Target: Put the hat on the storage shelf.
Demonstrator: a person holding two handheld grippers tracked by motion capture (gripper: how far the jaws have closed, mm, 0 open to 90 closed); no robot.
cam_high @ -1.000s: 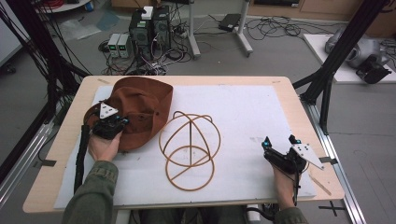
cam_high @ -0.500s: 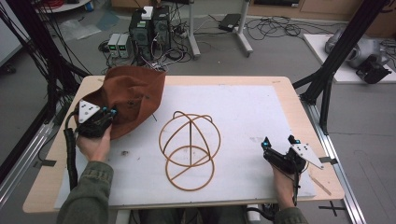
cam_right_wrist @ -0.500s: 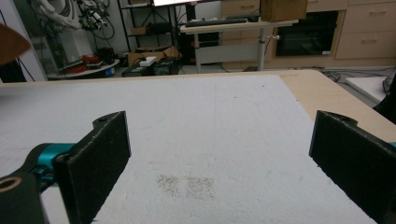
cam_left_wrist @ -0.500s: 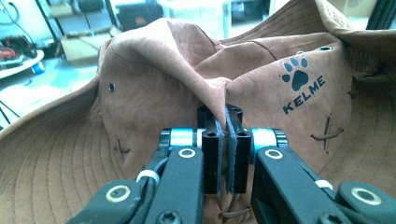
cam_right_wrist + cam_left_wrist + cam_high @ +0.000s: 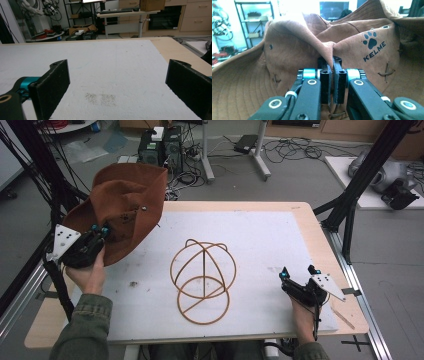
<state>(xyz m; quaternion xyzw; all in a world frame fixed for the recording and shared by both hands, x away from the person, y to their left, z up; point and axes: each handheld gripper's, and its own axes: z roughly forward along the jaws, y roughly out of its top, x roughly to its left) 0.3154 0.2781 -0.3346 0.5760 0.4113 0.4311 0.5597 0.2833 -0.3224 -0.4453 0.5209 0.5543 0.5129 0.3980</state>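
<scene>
Left tool (image 5: 97,231): jaws pressed together on a fold of the brown hat (image 5: 125,205), pinching the suede brim between the pads, as the left gripper view confirms. The hat (image 5: 287,57) hangs clear of the worktop (image 5: 300,220), above its left edge, crown side bearing a paw print and the lettering KELME. Right tool (image 5: 296,274): jaws spread wide, nothing between them, resting low over the white mat (image 5: 112,70) at the near right corner. A wooden hat stand (image 5: 202,280) of bent hoops sits at the middle of the mat, well apart from both tools and from the hat.
</scene>
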